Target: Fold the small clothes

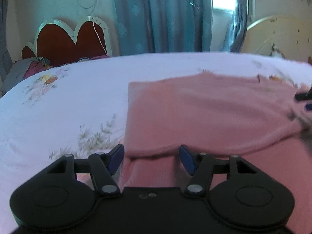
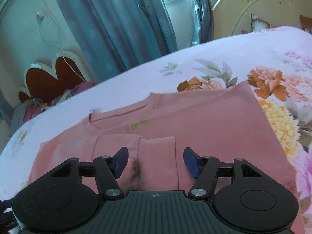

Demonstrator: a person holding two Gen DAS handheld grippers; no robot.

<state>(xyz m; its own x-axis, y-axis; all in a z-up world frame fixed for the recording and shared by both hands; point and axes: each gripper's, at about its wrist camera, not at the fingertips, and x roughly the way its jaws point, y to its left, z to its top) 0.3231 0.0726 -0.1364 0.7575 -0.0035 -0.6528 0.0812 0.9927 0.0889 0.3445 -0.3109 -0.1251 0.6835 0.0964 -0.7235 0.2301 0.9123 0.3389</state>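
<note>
A pink long-sleeved top (image 2: pixel 204 117) lies flat on the floral bedsheet (image 2: pixel 136 78), its neckline (image 2: pixel 119 111) to the left with a small green label below it. One sleeve (image 2: pixel 156 156) is folded across the body and has a dark smudge near the seam. My right gripper (image 2: pixel 156 161) hangs open just over that sleeve, its blue pads (image 2: pixel 121 161) wide apart and pressing nothing. In the left wrist view the folded top (image 1: pixel 204 113) fills the right half. My left gripper (image 1: pixel 152 159) stands open at its near fold edge. The right gripper (image 1: pixel 305 101) shows blurred at the far right.
A red heart-shaped headboard (image 1: pixel 64 41) and a heap of coloured clothes (image 1: pixel 29 68) stand beyond the bed's left end. Teal curtains (image 1: pixel 161 15) and a bright window hang behind. A cream round headboard (image 2: pixel 263 5) and a cushion sit at the right.
</note>
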